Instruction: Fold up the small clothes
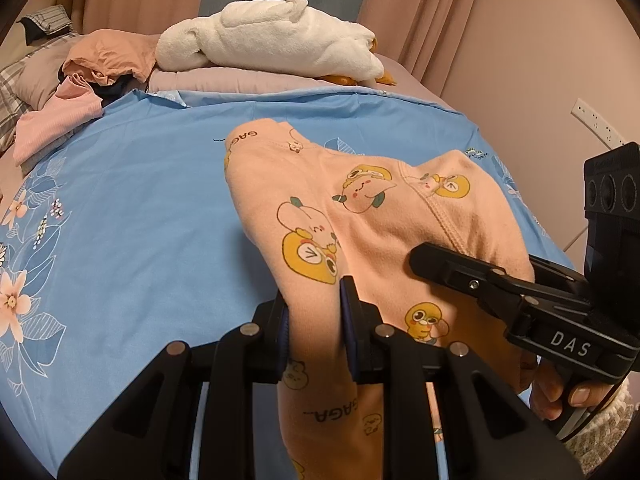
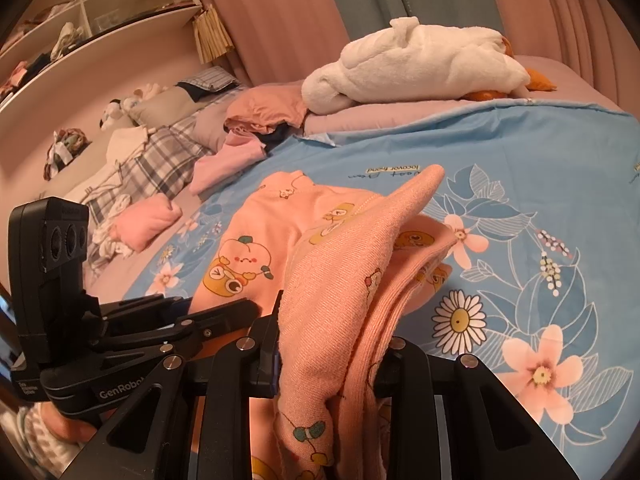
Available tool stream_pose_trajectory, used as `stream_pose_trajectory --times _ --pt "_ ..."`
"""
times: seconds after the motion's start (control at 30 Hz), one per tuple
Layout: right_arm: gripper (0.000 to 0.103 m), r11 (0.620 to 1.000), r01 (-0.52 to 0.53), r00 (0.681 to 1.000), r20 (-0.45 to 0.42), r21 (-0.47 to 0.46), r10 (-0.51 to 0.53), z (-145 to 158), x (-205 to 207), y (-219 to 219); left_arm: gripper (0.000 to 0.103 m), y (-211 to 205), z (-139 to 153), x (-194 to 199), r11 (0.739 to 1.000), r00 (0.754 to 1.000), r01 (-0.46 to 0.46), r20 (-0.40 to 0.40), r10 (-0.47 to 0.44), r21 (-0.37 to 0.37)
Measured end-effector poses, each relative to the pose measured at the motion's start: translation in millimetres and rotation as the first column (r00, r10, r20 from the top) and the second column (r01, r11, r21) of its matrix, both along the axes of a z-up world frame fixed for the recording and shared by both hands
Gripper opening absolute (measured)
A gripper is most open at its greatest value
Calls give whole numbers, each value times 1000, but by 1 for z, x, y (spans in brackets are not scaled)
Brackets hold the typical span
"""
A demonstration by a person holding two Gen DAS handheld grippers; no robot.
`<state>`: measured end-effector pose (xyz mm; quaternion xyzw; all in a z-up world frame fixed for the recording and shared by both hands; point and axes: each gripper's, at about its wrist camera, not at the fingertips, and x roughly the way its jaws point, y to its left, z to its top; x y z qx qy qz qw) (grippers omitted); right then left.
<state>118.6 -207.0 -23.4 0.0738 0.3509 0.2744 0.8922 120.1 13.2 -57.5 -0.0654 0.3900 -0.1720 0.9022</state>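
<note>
A small peach garment with yellow cartoon prints lies partly folded on the blue floral sheet. My left gripper is shut on a lifted edge of it near the bed's front. The right gripper shows in the left wrist view, just right of it, over the cloth. In the right wrist view, my right gripper is shut on a bunched fold of the garment, held up off the sheet. The left gripper shows at the left, beside the cloth.
A white plush duck lies on pink bedding at the far side. Loose pink and orange clothes are piled at the far left. A folded pink item, plaid pillows and wall shelves are on the left.
</note>
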Motion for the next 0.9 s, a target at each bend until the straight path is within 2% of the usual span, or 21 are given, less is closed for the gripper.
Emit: stream_pose_trajectory --times 0.9 --pt "30 1000 0 1000 -2 -2 0 0 1 -1 22 -2 -7 4 1000 1000 8 -11 -8 5"
